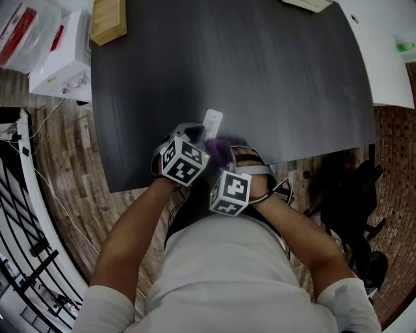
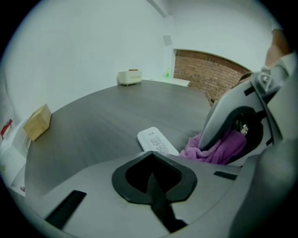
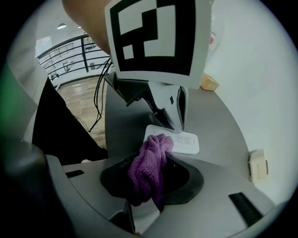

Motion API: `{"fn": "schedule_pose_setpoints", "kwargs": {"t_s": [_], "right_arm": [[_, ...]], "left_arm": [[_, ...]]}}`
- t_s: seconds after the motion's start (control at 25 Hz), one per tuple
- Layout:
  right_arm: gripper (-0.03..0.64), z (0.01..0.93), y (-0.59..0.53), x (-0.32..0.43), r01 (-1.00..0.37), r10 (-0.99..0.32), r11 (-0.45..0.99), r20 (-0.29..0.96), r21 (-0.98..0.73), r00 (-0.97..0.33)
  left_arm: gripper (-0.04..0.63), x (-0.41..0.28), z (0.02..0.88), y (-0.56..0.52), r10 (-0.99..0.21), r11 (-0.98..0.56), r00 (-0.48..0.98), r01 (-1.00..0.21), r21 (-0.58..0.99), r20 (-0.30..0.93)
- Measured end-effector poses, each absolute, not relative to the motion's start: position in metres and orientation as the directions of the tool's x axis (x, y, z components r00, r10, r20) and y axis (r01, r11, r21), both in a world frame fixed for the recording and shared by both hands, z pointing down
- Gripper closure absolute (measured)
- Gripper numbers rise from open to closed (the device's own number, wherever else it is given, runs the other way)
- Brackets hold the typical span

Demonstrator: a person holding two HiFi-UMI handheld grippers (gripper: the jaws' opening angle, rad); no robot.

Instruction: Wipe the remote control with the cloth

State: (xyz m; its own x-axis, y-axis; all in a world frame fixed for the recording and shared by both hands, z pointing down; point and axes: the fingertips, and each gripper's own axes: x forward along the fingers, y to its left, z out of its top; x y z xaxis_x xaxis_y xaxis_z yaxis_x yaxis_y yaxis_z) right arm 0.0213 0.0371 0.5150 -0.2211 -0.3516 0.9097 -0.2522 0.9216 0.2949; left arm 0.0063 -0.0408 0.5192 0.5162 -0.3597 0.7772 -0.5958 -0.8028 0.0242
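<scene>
A white remote control (image 1: 212, 121) lies flat near the front edge of the dark table (image 1: 260, 78). My left gripper (image 1: 199, 135) is shut, and its tips rest on the remote's near end (image 3: 186, 140). In the left gripper view the remote (image 2: 156, 141) runs out from under the closed left gripper (image 2: 152, 160). My right gripper (image 1: 222, 153) is shut on a purple cloth (image 3: 149, 172), just right of the left one. The cloth's bunched end (image 3: 160, 142) touches the remote's edge. From the left gripper view, the cloth (image 2: 216, 148) hangs in the right gripper (image 2: 242, 125).
A wooden box (image 1: 107, 19) sits at the table's far left corner. White cartons (image 1: 58, 58) stand on the floor to the left. A white appliance (image 2: 129, 76) is at the far edge. A black chair (image 1: 354, 195) stands at the right.
</scene>
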Motion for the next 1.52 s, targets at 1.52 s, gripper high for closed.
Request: {"fn": "schedule_pose_setpoints", "kwargs": {"t_s": [1.52], "right_arm": [[0.486,0.502,-0.023,0.063,-0.764,-0.393,0.645,0.863,0.013,-0.317]], "left_arm": [[0.592,0.0,0.521,-0.002,-0.209,-0.719,0.638,-0.614,0.325,0.741]]}}
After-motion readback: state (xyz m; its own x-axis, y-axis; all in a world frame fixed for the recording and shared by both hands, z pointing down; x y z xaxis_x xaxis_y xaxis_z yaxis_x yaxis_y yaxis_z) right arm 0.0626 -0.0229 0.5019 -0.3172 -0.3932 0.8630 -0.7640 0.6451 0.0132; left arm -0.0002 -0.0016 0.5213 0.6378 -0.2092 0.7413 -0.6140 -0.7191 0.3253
